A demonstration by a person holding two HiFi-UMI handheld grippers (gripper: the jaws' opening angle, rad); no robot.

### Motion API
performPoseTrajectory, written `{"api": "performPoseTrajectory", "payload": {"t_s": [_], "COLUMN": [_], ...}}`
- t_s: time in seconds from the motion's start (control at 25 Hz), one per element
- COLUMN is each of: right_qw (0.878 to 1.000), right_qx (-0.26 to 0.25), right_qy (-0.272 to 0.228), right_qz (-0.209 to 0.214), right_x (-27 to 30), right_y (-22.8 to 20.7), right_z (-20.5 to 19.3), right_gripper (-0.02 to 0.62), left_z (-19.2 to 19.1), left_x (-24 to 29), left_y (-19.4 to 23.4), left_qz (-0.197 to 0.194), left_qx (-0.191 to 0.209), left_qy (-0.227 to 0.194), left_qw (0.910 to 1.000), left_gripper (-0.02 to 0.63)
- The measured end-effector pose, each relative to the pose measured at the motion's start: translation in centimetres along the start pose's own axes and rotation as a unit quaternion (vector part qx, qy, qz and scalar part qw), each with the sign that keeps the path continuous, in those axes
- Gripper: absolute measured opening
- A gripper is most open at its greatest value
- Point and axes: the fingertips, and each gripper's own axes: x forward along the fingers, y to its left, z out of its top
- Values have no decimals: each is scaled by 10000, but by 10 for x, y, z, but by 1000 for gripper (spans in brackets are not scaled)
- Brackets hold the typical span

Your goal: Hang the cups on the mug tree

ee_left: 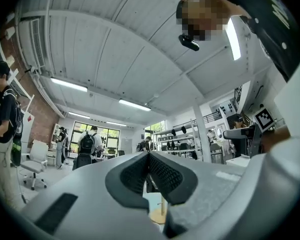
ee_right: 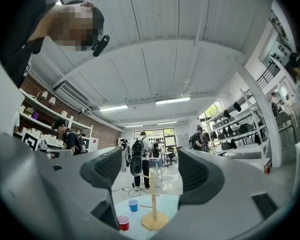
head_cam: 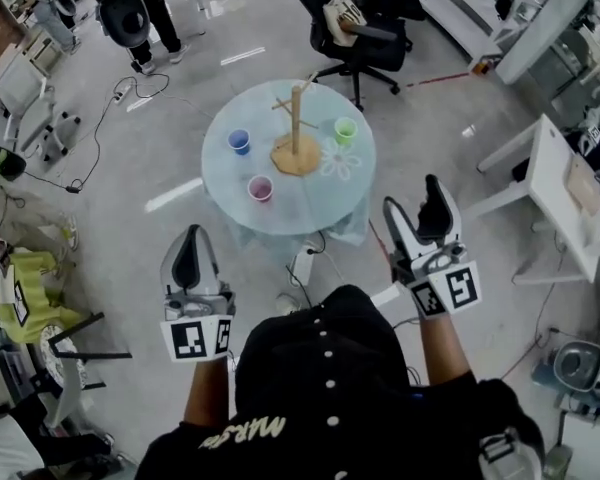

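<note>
Well, white letters are seen on the black shirt point(head_cam: 325, 388) in the head view, but only part of them shows, so the word cannot be read. Black and white square marks are printed on the cube point(head_cam: 197, 338) of the left gripper point(head_cam: 192, 243) and on the one on the right gripper point(head_cam: 415, 208).

The whole round table point(head_cam: 310, 208) is shown only in the head view, ahead of both grippers and well apart from them. The wooden mug tree point(head_cam: 296, 133) is stood upright in the middle on a flat round foot, with thin pegs sticking out. The blue cup point(head_cam: 240, 142) is set to its left, the green cup point(head_cam: 345, 130) to its right, and the pink cup point(head_cam: 261, 188) nearer the person. All three are stood on the smooth table top.

In the right gripper view the tree, blue cup and pink cup are seen through the gap, but the green cup is hidden. In the left gripper view only a bit of the pole and foot is seen.

The left gripper's jaws are pressed together with nothing between them. The right gripper's jaws are spread wide and nothing is held. The dark pads point(ee_right: 107, 169) are ribbed.
</note>
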Motion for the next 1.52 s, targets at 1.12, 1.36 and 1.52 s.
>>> {"api": "performPoseTrajectory", "payload": {"t_s": [1.12,1.36,1.52], "right_qw": [9978,9961,9935], "right_qx": [1,78,138], "right_qy": [609,750,945], "right_qz": [260,463,623], "right_x": [171,198,220], "right_y": [-166,-200,-207], "right_z": [-70,-88,-112], "right_gripper": [347,353,353], "left_z": [-51,-58,-70], "left_x": [214,246,257], "left_y": [-24,-35,-34], "left_qz": [294,534,623], "left_qx": [-42,43,156], "left_qy": [431,478,549], "left_qw": [9986,9974,9964], "left_gripper": [-5,-5,-5]}}
